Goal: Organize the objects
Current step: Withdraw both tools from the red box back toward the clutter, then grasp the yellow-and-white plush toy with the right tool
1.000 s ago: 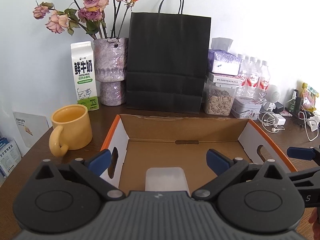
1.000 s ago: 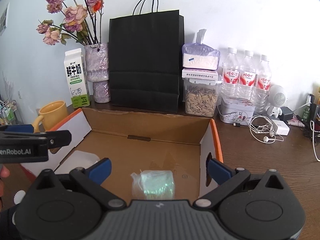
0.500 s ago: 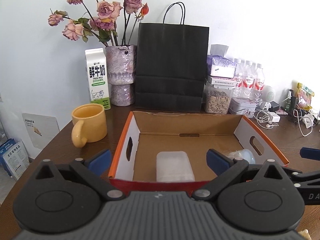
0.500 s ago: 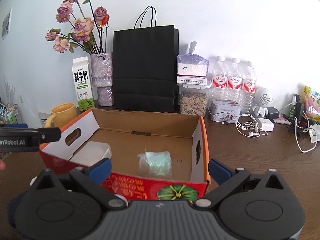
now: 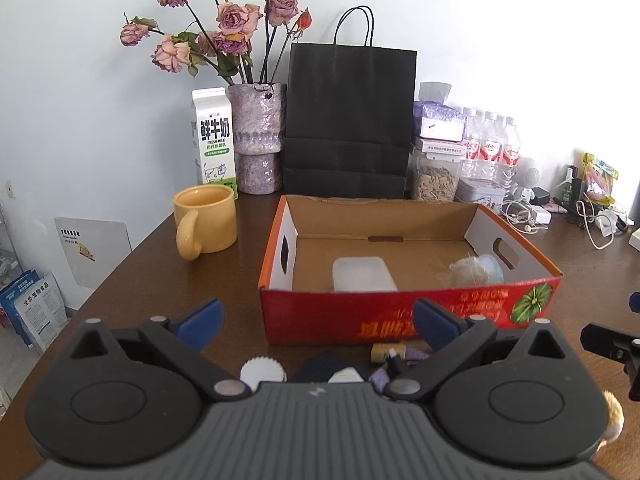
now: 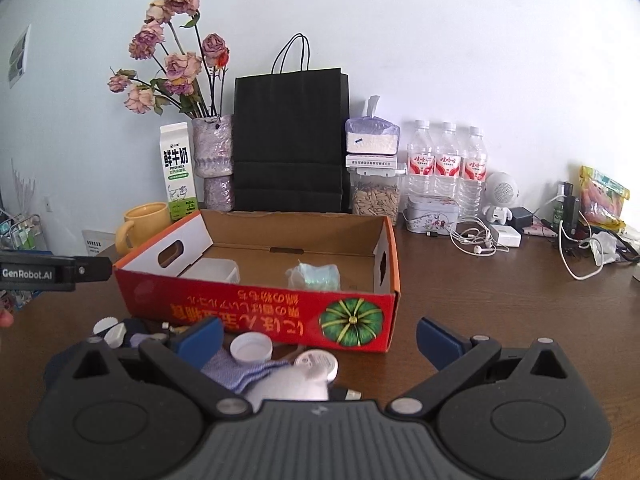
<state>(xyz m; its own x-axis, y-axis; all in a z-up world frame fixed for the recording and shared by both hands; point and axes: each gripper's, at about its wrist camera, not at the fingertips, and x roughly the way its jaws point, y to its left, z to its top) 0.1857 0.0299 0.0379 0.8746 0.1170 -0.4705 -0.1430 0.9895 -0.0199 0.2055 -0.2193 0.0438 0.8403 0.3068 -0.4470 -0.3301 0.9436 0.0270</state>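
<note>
You've pulled both grippers back from over the box (image 5: 408, 312); its red front now fills mid-frame, the container (image 5: 362, 274) and wrapped bundle (image 6: 314, 276) left inside. Left gripper (image 5: 316, 320) and right gripper (image 6: 320, 338) gape wide, empty. Small clutter (image 6: 252, 348) at lower centre likely comes next.

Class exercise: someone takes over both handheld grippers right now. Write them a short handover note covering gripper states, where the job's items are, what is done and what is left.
Left gripper: open, holding nothing, in front of the box.
Right gripper: open, holding nothing, in front of the box.
Cardboard box: on the table, open top.
Done: a clear plastic container and a plastic-wrapped bundle lie inside the box.
Left: small items lie loose on the table in front of the box, among them a white cap, a round white lid and a striped cloth. These probably go in next.
</note>
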